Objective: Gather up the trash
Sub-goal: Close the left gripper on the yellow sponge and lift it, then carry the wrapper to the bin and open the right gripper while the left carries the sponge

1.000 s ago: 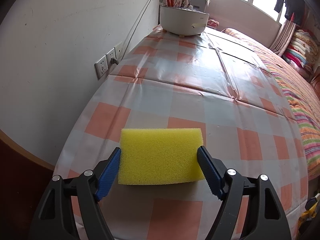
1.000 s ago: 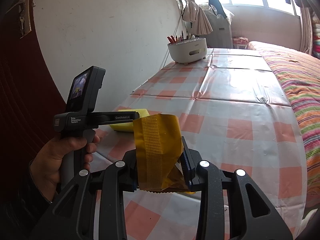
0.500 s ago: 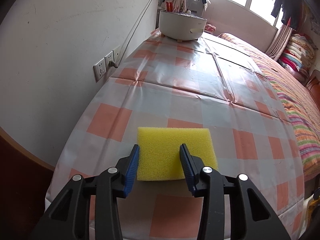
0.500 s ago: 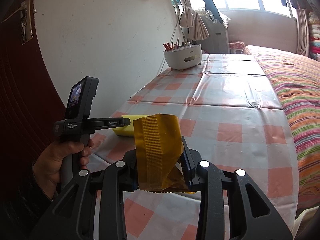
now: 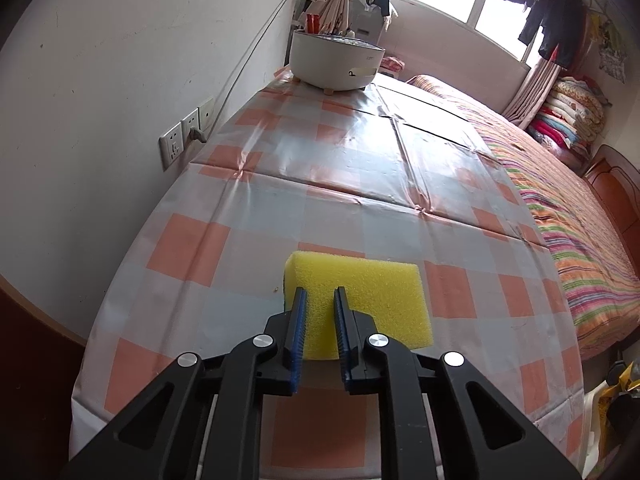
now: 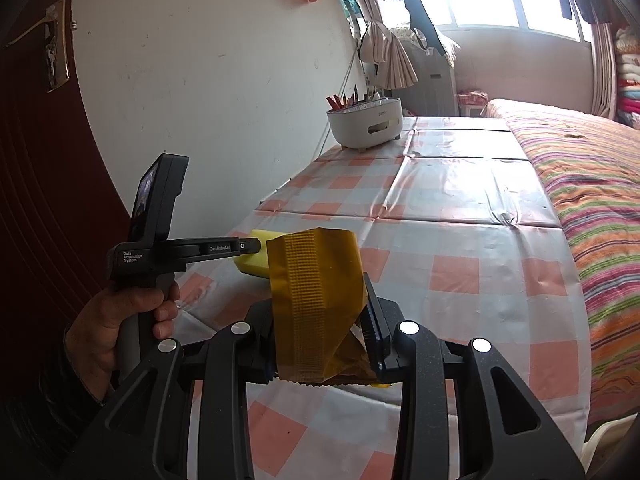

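Checked orange-and-white oilcloth covers the table, which runs along a white wall toward a bright window.

On the left gripper the blue-padded fingers have pinched into the near left part of a yellow sponge, squeezing the foam to a narrow strip between them. The rest of the sponge bulges out to the right; whether it rests on the cloth or is lifted just clear of it is hard to judge from this angle. The right wrist view shows the same gripper from the side, held in the person's left hand, its tip at the sponge.

Clamped in the right gripper is a crumpled amber-brown wrapper with a ribbed seam, standing upright above the jaws over the table's near end, just beside the sponge.

Farther out, a white round container holding red and dark sticks stands at the far end of the table near the wall. Wall sockets sit just left of the table edge, and a striped bedspread lies alongside on the right.
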`<state>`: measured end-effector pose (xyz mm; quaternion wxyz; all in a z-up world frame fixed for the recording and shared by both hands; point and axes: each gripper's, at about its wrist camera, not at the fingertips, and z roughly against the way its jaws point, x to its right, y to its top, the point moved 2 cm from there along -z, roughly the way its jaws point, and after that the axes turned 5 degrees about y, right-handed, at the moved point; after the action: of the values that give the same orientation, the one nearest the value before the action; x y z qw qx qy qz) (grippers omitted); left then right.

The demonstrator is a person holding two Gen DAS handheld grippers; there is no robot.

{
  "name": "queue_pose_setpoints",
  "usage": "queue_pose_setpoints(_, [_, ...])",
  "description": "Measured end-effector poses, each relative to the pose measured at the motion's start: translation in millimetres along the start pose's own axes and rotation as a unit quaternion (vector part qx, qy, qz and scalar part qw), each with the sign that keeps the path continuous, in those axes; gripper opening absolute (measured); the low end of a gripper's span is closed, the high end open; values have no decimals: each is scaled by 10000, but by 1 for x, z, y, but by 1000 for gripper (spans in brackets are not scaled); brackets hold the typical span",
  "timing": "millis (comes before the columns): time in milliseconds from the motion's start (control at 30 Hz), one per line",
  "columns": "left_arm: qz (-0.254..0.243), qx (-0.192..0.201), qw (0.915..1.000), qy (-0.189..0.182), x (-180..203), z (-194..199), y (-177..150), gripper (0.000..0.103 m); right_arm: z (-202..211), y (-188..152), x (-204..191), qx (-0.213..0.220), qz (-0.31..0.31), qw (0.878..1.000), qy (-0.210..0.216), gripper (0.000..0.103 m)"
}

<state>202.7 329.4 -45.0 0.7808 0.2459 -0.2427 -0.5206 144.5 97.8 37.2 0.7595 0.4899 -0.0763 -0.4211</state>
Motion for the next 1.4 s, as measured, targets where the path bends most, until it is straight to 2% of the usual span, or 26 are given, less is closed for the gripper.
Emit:
queue_pose_setpoints(300, [-154, 345, 9983, -442, 25, 30, 0, 14, 20, 4, 8, 224, -30, 9997, -135, 33])
queue_pose_setpoints(600, [-532, 494, 9942, -792, 73, 54, -12, 14, 72, 0, 36, 552, -170, 9969, -530, 33])
queue_pose_setpoints(1000, [-1237, 688, 9799, -1408, 158, 98, -44, 14, 150, -29, 83, 827, -399, 9871, -1309, 33])
queue_pose_setpoints(1400, [-1918, 620, 9625, -1814, 226, 119, -82, 14, 210, -65, 123, 1021, -780, 9707, -2029, 33])
